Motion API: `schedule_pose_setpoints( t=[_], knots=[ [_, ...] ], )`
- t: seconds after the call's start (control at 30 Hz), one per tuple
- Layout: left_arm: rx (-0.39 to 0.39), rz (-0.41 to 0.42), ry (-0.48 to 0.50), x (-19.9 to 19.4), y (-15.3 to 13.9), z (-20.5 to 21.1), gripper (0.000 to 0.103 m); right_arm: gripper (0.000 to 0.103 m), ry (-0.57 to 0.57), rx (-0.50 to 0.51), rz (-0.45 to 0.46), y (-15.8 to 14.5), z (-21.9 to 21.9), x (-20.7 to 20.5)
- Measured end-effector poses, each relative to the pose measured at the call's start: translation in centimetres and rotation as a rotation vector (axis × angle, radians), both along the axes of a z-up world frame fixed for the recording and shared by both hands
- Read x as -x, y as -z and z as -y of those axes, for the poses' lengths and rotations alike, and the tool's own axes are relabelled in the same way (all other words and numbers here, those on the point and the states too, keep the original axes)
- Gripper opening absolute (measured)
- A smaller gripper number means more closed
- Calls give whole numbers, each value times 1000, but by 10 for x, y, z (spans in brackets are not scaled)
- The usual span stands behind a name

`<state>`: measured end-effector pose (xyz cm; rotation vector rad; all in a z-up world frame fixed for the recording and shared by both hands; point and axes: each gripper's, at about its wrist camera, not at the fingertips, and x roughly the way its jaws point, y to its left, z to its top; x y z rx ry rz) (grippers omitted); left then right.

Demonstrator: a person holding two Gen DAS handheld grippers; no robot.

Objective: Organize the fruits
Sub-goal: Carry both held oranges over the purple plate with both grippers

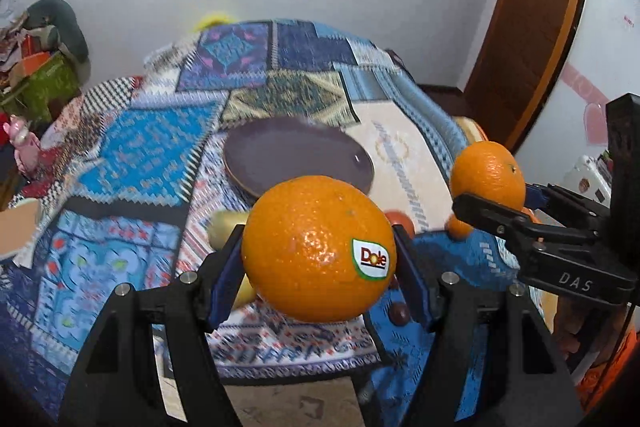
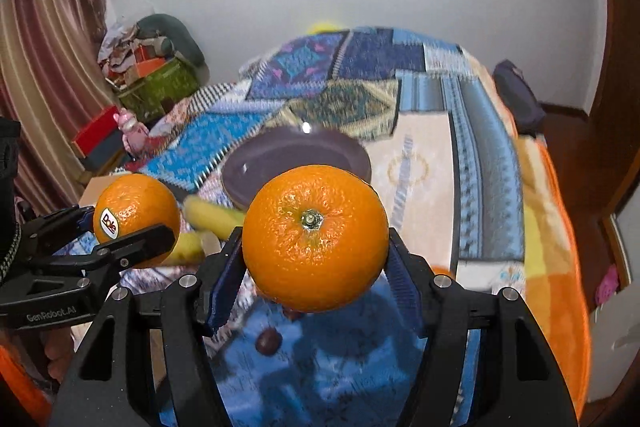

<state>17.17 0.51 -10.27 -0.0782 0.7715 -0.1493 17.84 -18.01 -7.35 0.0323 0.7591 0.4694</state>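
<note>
The Dole-stickered orange (image 1: 318, 249) sits clamped in the left gripper (image 1: 319, 255), and the stem-up orange (image 2: 316, 237) is pinched likewise in the right gripper (image 2: 316, 259), both held above the patchwork cloth (image 1: 132, 155). The empty purple plate (image 1: 298, 155) lies at twelve o'clock from each gripper, seemingly about equally near both. Bananas (image 2: 212, 217) lie at the plate's eight o'clock.

Two oranges (image 1: 318, 249) (image 1: 488, 175), one purple plate (image 1: 298, 155).

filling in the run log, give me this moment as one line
left gripper: shut on Dole orange, aloft | right gripper: shut on stem-up orange, aloft | purple plate: empty
</note>
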Motion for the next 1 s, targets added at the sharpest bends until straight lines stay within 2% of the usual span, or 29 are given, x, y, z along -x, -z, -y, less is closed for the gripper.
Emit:
schedule_pose_setpoints(
  t=[0.27, 0.53, 0.73, 1.0],
  knots=[
    [-2, 62, -22, -21, -31, -14, 69, 63, -11, -1, 61, -18, -11, -21],
    [-4, 92, -32, -50, -46, -23, 69, 63, -18, 18, 93, -21, -25, -48],
    [-21, 85, -50, -76, -42, -32, 69, 63, -29, 31, 86, -13, -36, -71],
    [-18, 9, -41, -117, -18, -44, 69, 63, -60, 59, 31, 11, -49, -101]
  ],
)
